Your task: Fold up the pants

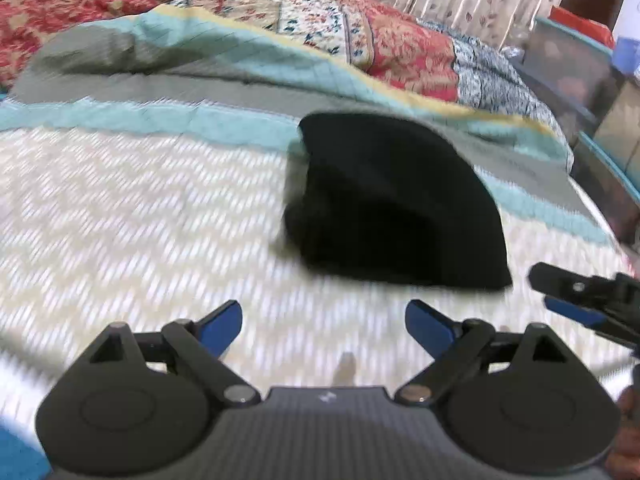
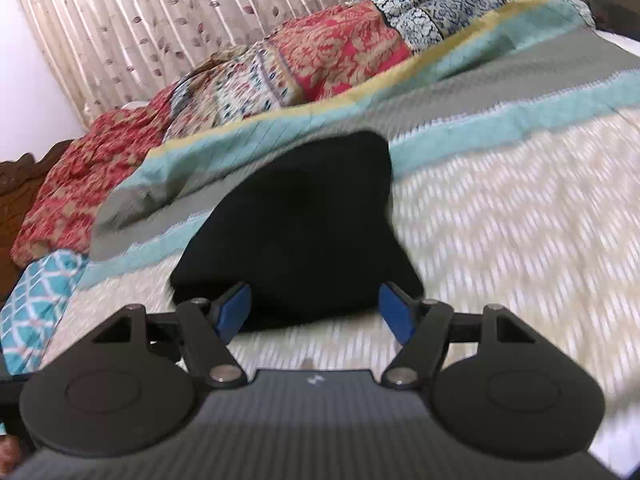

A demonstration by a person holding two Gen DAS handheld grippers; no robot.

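The black pants (image 1: 392, 208) lie in a compact folded bundle on the white zigzag bedspread (image 1: 140, 208). My left gripper (image 1: 324, 320) hovers just short of the bundle's near edge, to its left, open, with only bedspread between its blue pads. My right gripper (image 1: 560, 296) shows at the right edge of the left wrist view, beside the bundle's near corner. In the right wrist view the pants (image 2: 296, 232) fill the middle. There the right gripper (image 2: 316, 306) is open, its blue pads spread either side of the near edge without pressing on it. Both views are motion-blurred.
A rumpled patchwork blanket (image 1: 360, 28) with a teal and grey border lies across the bed behind the pants. A pleated leaf-print curtain (image 2: 160, 12) hangs beyond. A teal patterned pillow (image 2: 36, 304) and wooden headboard (image 2: 20, 184) are at left. Storage boxes (image 1: 580, 72) stand off the bed.
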